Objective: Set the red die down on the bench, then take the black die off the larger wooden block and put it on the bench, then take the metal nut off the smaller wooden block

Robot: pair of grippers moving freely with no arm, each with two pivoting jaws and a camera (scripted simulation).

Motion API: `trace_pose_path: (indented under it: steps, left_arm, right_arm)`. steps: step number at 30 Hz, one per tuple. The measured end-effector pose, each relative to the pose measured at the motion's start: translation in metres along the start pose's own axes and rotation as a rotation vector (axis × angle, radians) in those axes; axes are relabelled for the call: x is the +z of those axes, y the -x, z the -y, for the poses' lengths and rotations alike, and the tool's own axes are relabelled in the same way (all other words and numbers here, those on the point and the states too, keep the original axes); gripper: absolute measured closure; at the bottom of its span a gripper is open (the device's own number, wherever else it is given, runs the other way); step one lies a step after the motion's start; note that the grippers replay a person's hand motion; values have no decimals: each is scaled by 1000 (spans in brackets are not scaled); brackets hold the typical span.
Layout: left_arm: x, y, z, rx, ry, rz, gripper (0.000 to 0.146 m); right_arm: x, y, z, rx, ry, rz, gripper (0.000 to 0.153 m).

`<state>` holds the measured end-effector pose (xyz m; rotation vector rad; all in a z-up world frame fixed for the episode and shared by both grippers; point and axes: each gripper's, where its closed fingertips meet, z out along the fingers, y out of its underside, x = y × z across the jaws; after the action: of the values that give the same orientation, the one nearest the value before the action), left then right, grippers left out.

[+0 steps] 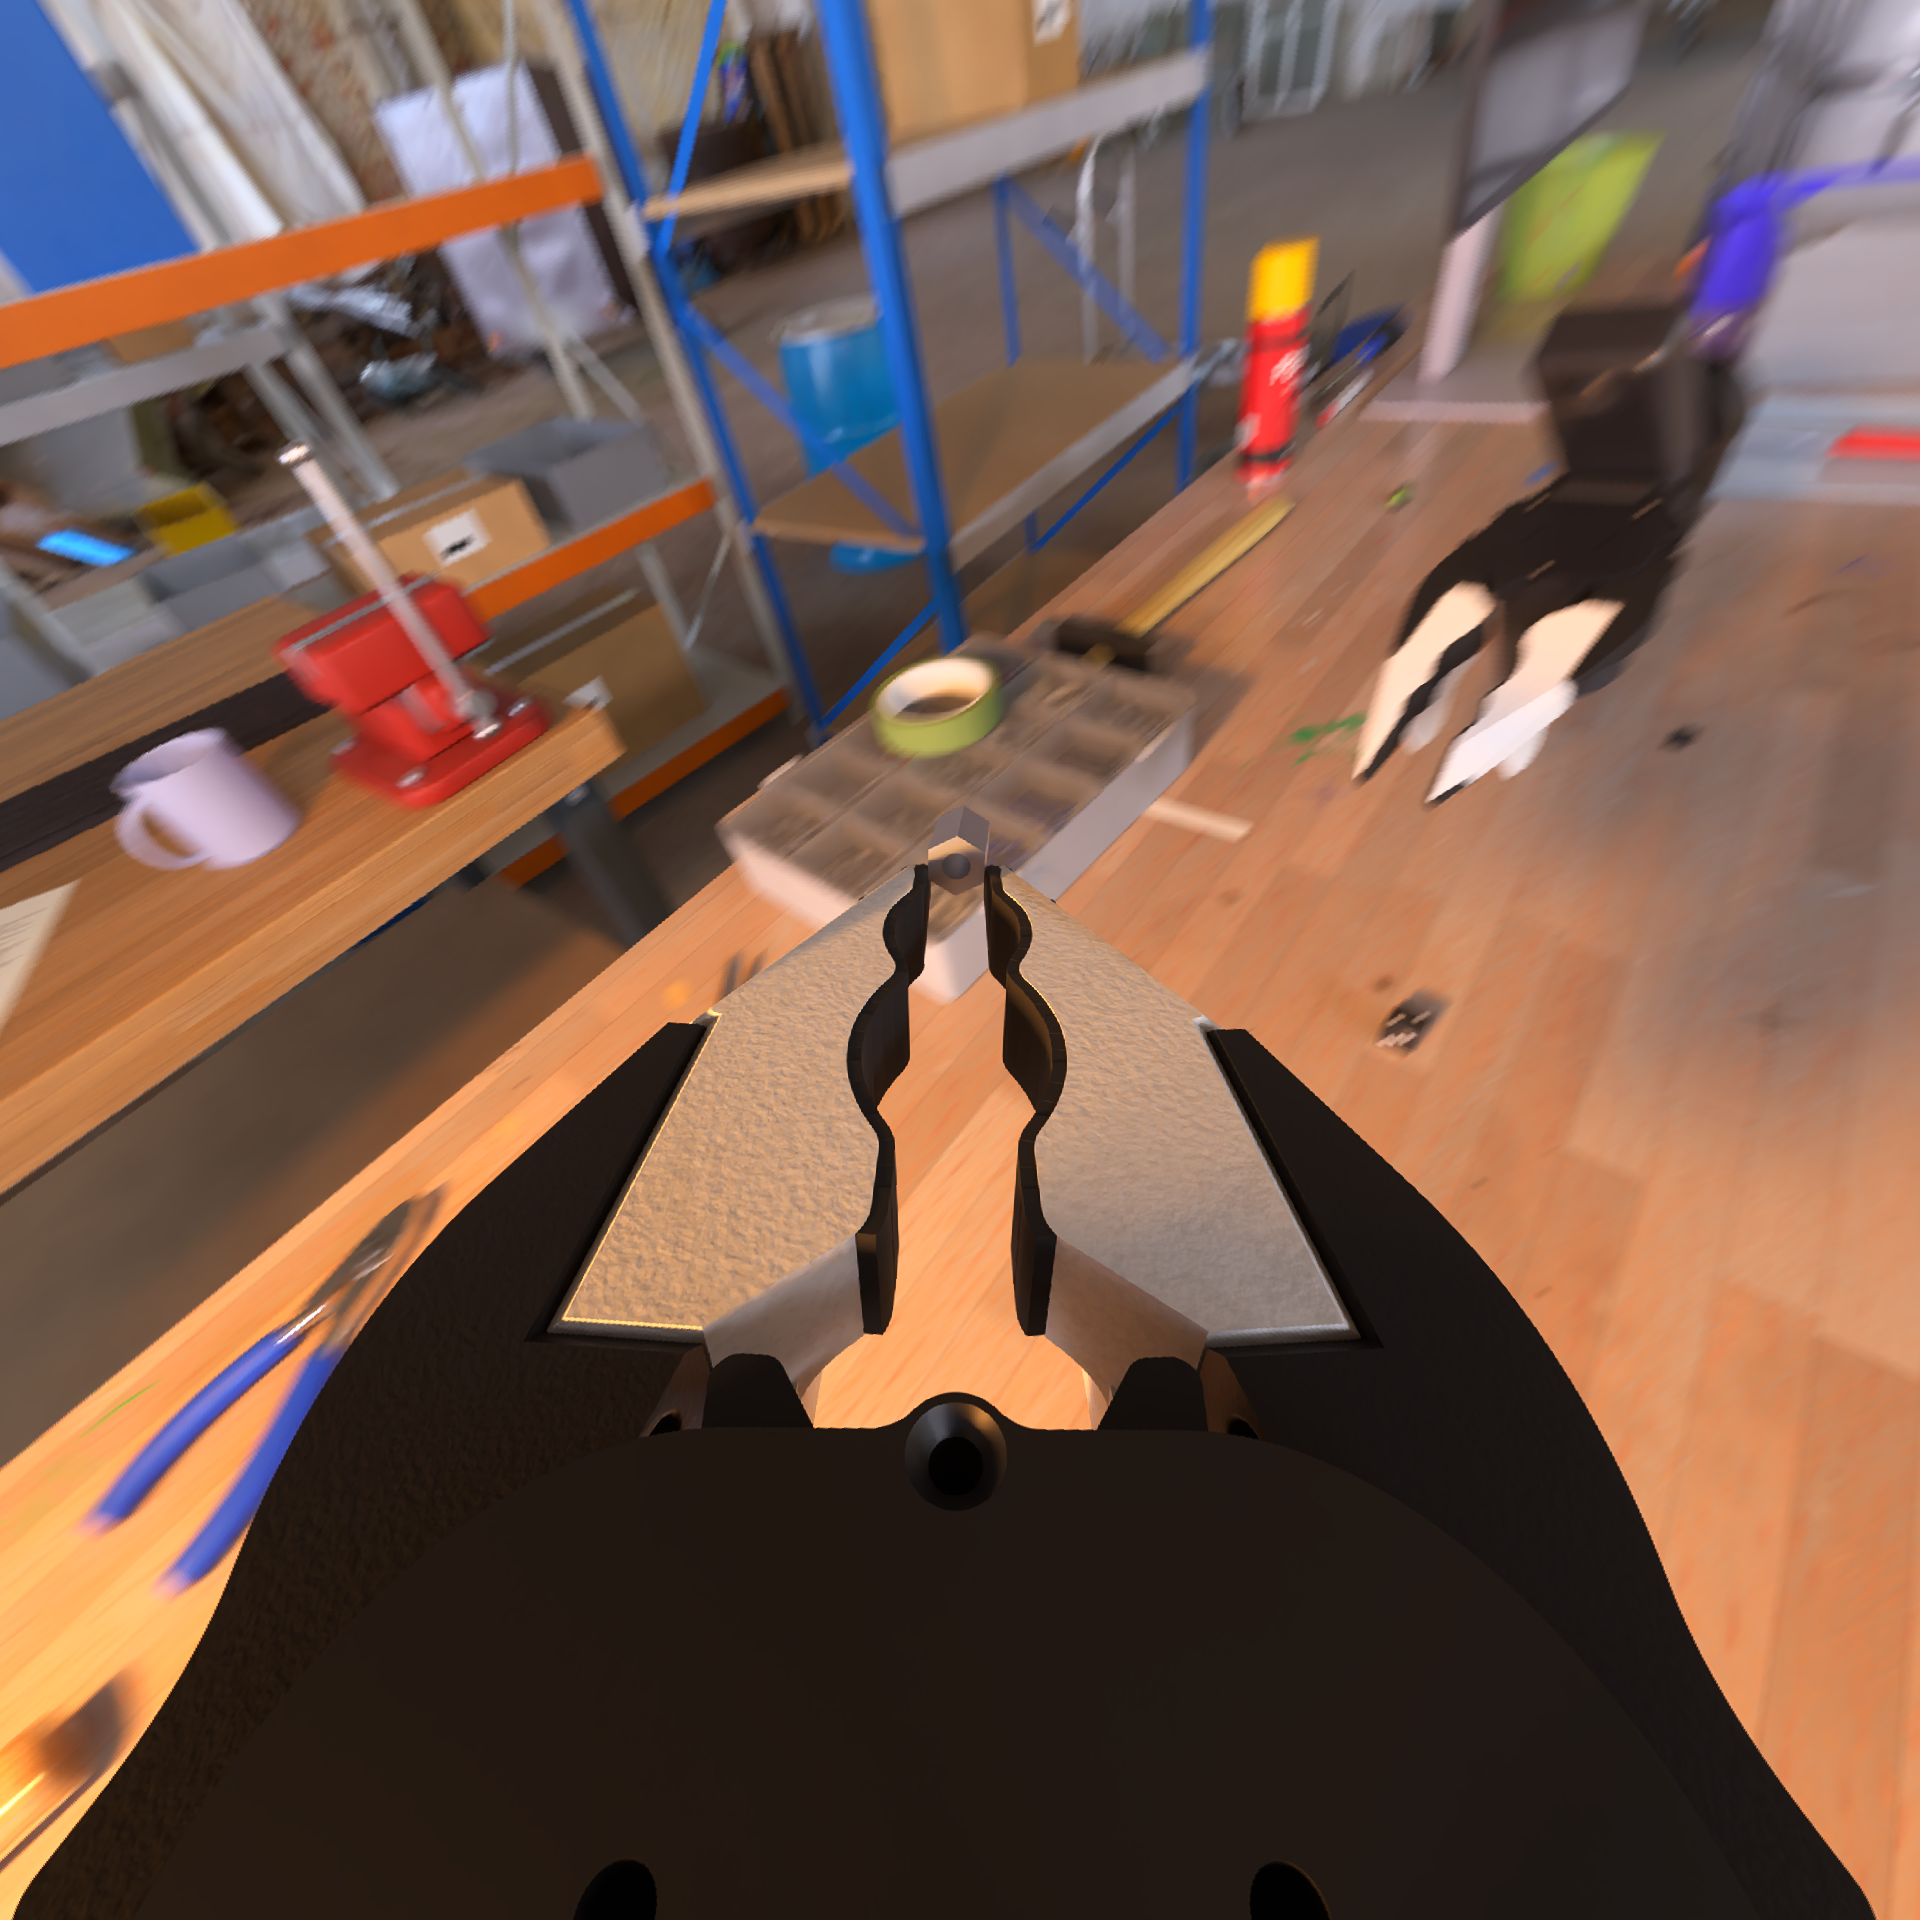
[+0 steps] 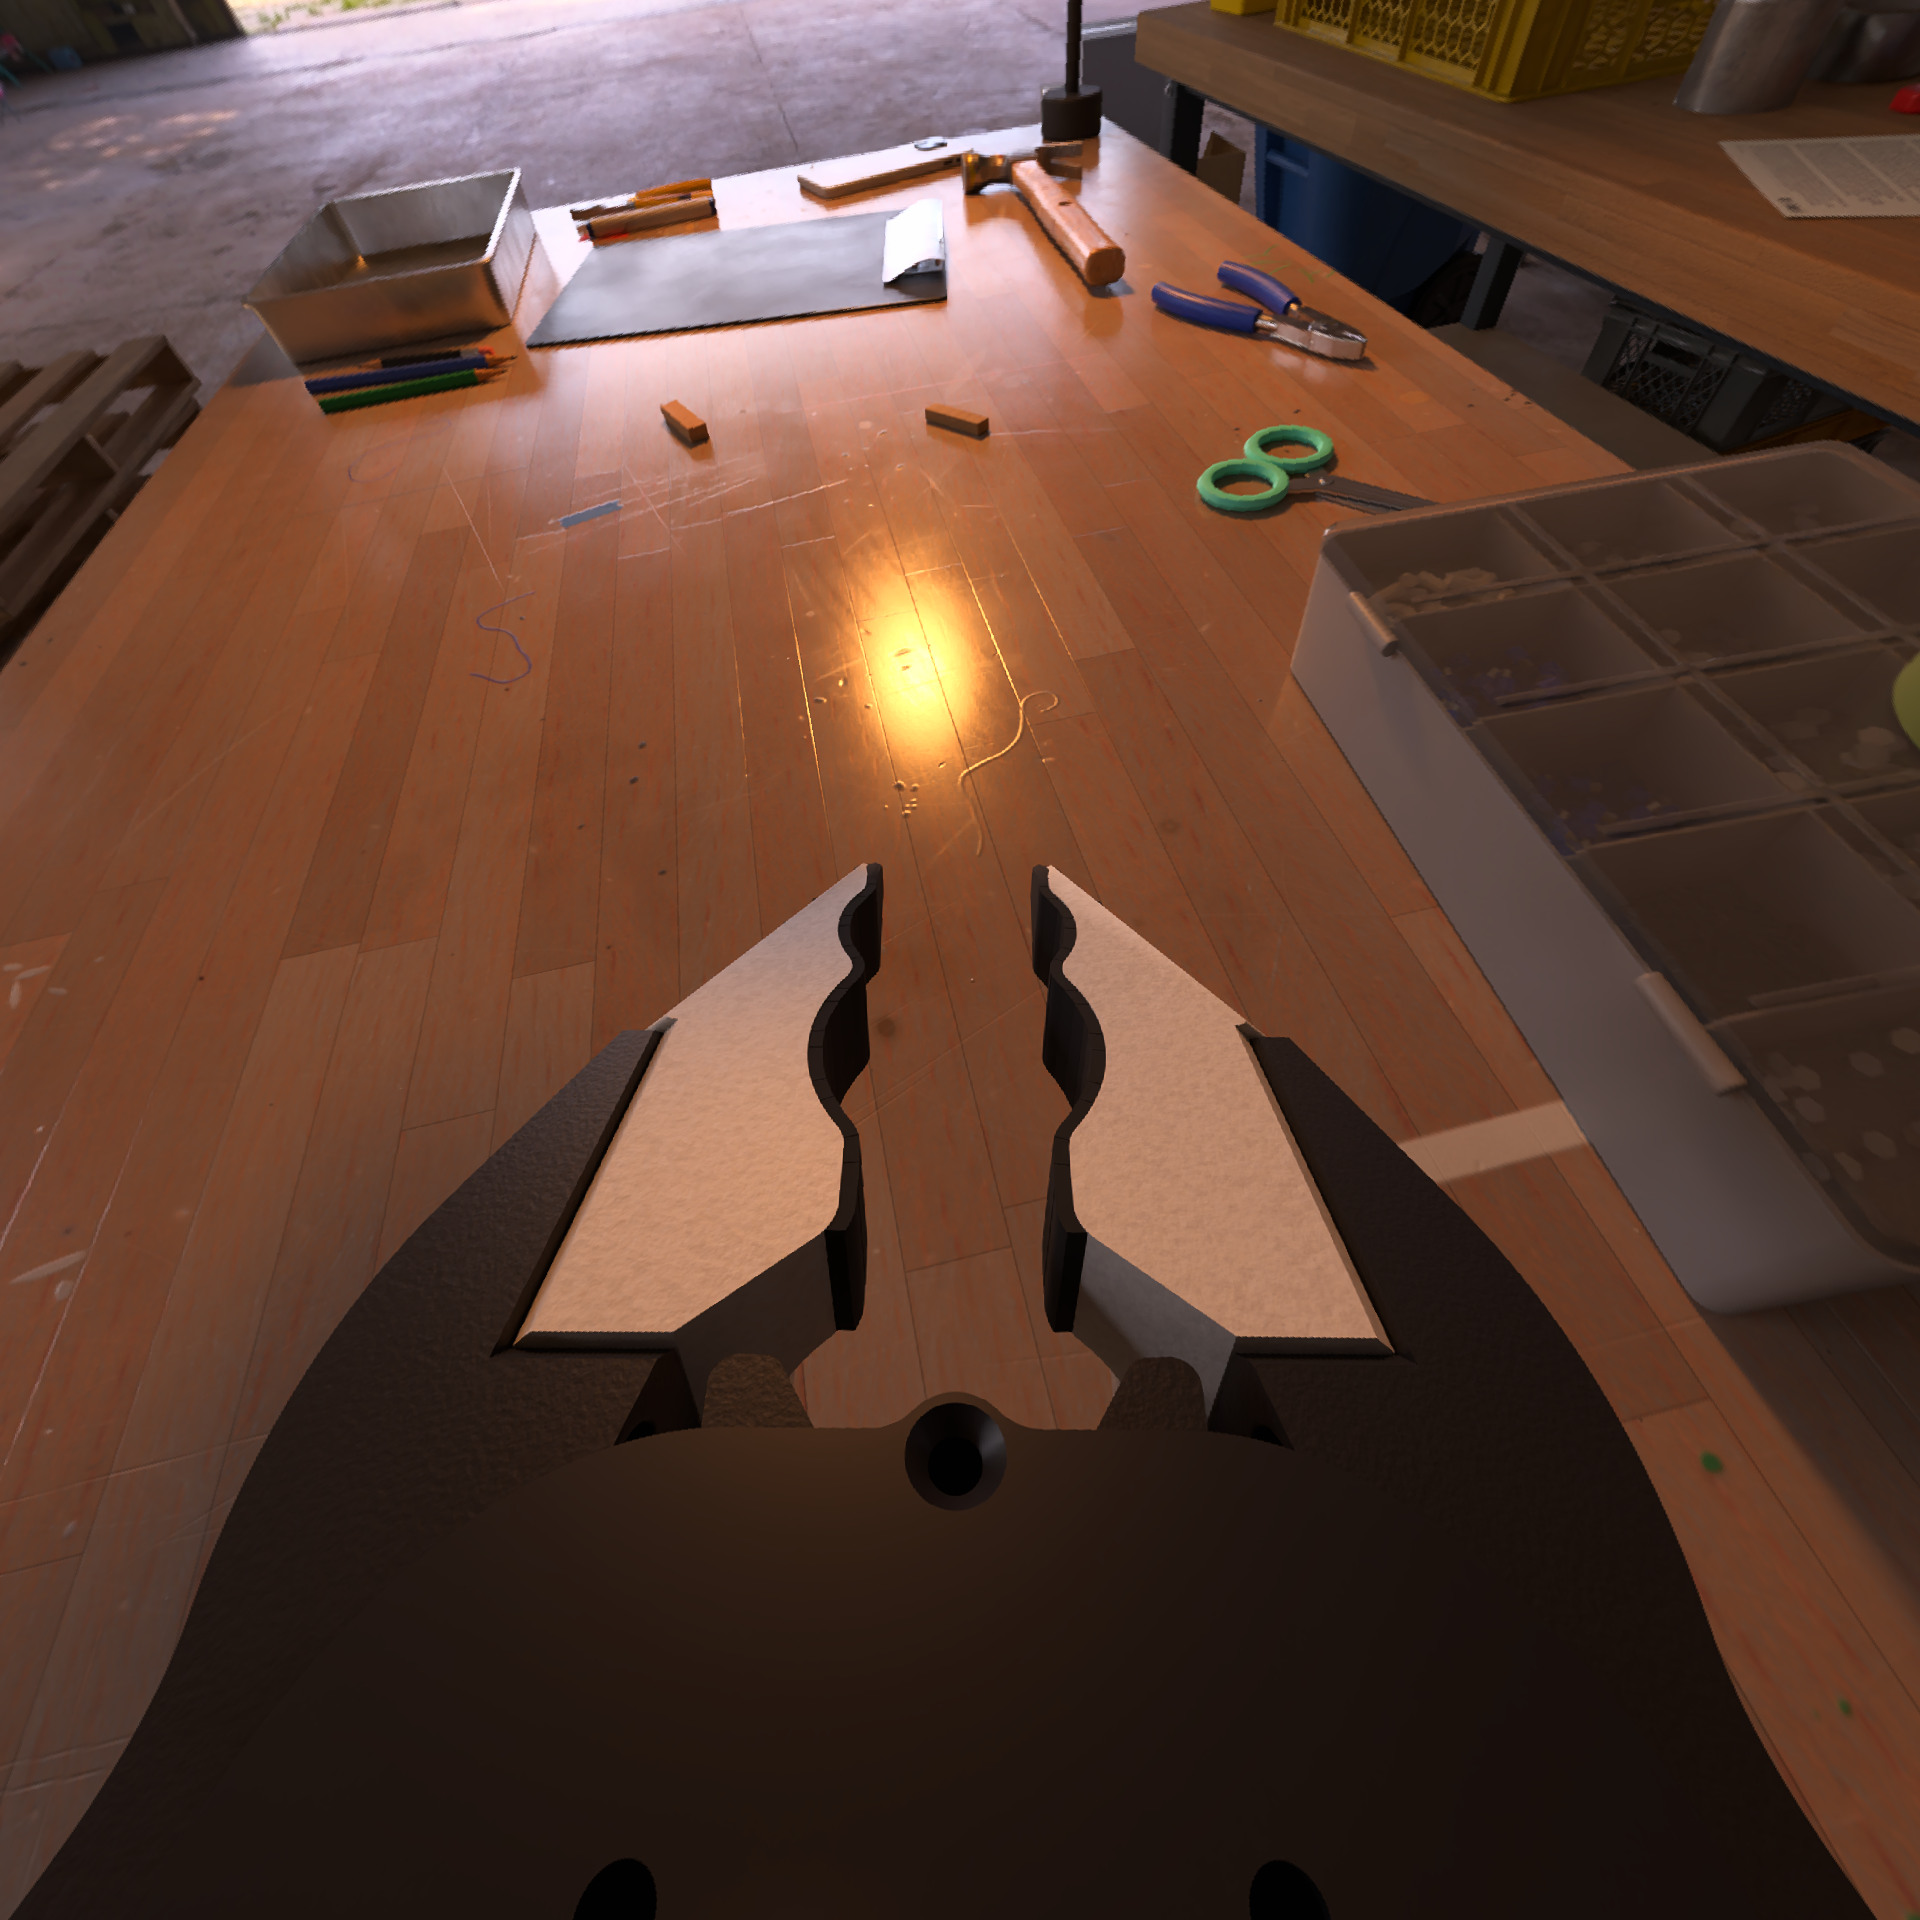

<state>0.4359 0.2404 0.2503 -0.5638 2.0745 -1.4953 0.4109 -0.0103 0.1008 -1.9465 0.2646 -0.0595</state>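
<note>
My left gripper (image 1: 956, 883) is shut on a small grey metal nut (image 1: 961, 852) at its fingertips, held above the wooden bench (image 1: 1507, 1299). The left wrist view is blurred by motion. A small black die (image 1: 1408, 1023) lies on the bench to the right. My right gripper (image 2: 956, 883) is open and empty above the bench (image 2: 623, 831); it also shows in the left wrist view (image 1: 1455, 738), hovering at the upper right. Two small wooden blocks (image 2: 684, 421) (image 2: 956, 420) lie far ahead of it with nothing on top. I see no red die.
A clear compartment box (image 2: 1662, 790) (image 1: 1039, 790) stands at the bench edge, with a green tape roll (image 1: 938, 707) on it. Green scissors (image 2: 1262, 473), blue pliers (image 2: 1257, 312), a hammer (image 2: 1060, 223), a black mat (image 2: 727, 275) and a metal tray (image 2: 400, 265) lie at the far end.
</note>
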Motion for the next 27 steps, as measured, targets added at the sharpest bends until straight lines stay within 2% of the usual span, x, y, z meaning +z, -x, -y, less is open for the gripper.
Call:
trace_pose_path:
  steps: [5,12,15,21,24,27]
  left_arm:
    - [32,-76,18,-117,-194,-227,136]
    - [56,-134,23,-298,-305,-542,136]
    - [63,-150,18,-278,-291,-595,136]
    - [70,-163,10,-287,-270,-630,136]
    - [70,-167,11,-293,-275,-639,136]
    - [70,-174,12,-284,-278,-652,136]
  right_arm:
    - [6,8,8,-38,-15,6,126]
    - [3,19,13,-26,-33,65,126]
    - [-2,29,32,-46,-98,103,126]
    - [-22,56,94,-120,-307,137,127]
    - [-22,64,117,-139,-346,93,128]
    - [-16,77,137,-120,-415,124,128]
